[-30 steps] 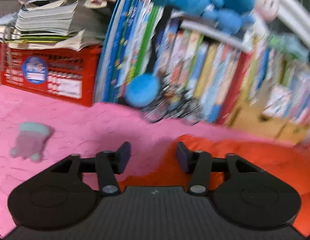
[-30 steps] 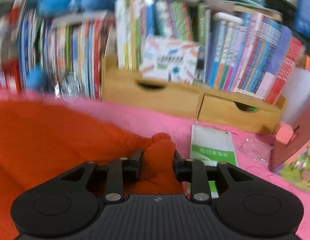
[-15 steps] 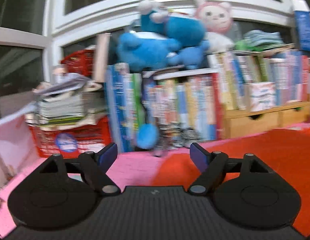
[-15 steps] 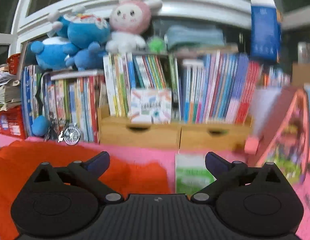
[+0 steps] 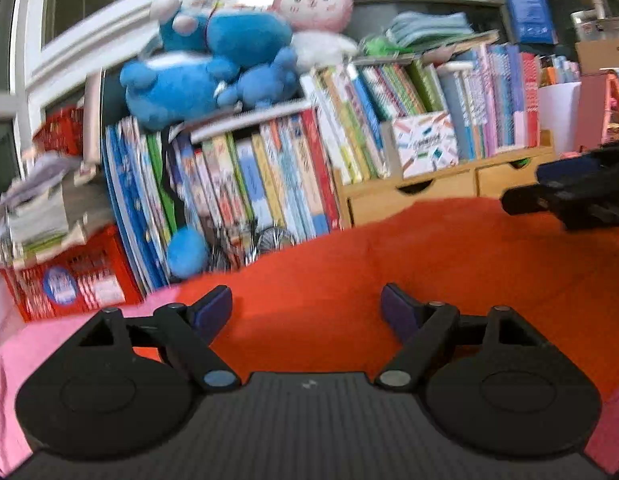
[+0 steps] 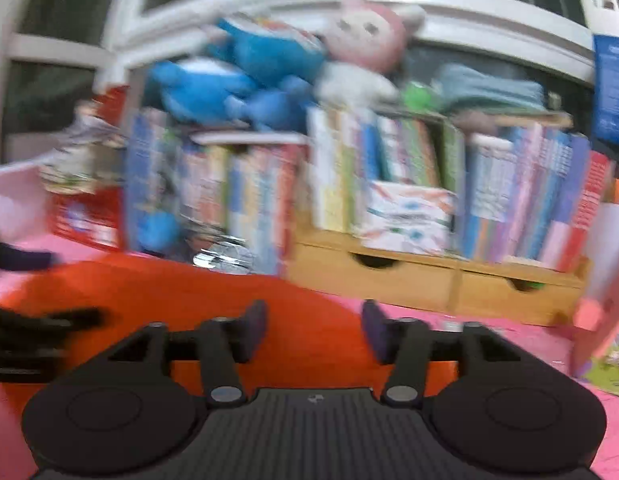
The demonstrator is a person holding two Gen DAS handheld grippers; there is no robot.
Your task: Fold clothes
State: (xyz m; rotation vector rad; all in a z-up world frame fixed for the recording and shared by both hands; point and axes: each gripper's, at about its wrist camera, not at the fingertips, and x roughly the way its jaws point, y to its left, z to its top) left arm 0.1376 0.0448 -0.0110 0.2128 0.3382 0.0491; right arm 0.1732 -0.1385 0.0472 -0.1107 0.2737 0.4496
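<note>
Your left gripper (image 5: pixel 306 306) and right gripper (image 6: pixel 313 330) both have their fingers spread wide, holding nothing; the orange garment (image 5: pixel 409 264) fills the lower centre on the pink tabletop (image 6: pixel 529 336).

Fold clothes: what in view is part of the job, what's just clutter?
Job:
- orange garment, on the pink cover
- left gripper, open, empty
- right gripper, open, empty

Clutter:
- books
- blue plush toys
- pink bunny plush
- wooden drawer unit
- red crate
</note>
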